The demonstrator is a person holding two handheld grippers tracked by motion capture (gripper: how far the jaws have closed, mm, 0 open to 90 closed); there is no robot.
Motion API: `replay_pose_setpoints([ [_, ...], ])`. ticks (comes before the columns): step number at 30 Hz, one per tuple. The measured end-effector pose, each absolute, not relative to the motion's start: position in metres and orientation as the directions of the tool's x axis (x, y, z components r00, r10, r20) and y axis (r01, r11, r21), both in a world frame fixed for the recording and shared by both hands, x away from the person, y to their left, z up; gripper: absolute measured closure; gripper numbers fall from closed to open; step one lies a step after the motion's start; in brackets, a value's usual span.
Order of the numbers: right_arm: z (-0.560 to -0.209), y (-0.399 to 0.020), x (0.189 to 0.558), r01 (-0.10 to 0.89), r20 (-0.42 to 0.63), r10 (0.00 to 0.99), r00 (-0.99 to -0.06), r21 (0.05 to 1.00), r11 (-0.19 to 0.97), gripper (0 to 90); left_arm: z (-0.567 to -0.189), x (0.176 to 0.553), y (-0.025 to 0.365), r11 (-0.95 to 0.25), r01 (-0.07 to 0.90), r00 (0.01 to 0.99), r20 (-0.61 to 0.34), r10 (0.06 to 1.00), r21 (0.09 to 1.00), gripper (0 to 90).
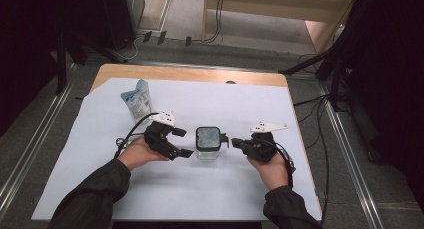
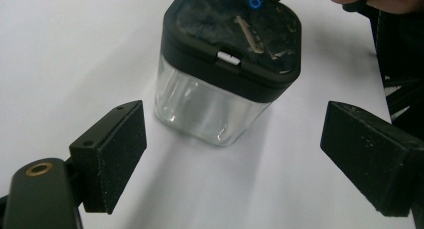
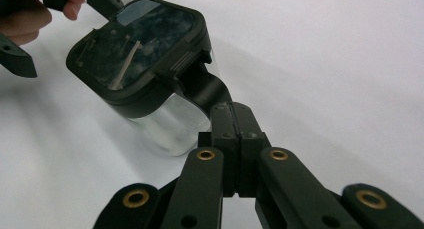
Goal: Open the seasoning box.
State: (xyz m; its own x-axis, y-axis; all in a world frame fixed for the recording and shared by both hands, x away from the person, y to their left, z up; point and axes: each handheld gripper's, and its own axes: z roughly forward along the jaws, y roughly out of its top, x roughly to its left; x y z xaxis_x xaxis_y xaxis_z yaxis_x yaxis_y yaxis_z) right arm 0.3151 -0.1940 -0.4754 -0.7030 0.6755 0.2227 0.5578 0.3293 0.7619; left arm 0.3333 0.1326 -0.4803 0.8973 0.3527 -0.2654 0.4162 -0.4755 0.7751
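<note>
A clear square jar (image 1: 208,141) with a black lid (image 2: 235,34) stands mid-table on the white sheet. My left gripper (image 1: 183,142) is open just left of the jar. In the left gripper view its pads (image 2: 120,149) stand wide apart, short of the glass (image 2: 215,104), with nothing between them. From the right, my right gripper (image 1: 235,142) points at the jar. In the right gripper view its jaws (image 3: 232,111) are shut on the black tab (image 3: 207,89) that sticks out from the lid (image 3: 135,54).
A blue and white pouch (image 1: 137,100) stands upright at the back left of the white sheet (image 1: 200,189). The sheet covers most of the wooden table (image 1: 190,74). Cables and stand legs lie on the floor around the table.
</note>
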Motion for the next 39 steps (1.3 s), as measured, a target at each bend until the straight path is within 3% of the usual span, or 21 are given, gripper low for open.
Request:
replay_pose_setpoints([
  [15, -0.479, -0.188, 0.323, 0.582, 0.231, 0.687, -0.689, 0.741, 0.335, 90.0, -0.495, 0.346, 0.107, -0.512, 0.348, 0.925, -0.200, 0.322, 0.786, 9.5],
  [39, -0.483, -0.185, 0.318, 0.595, 0.234, 0.699, -0.675, 0.733, 0.329, 90.0, -0.503, 0.354, 0.091, -0.526, 0.312, 0.941, -0.182, 0.284, 0.792, 12.1],
])
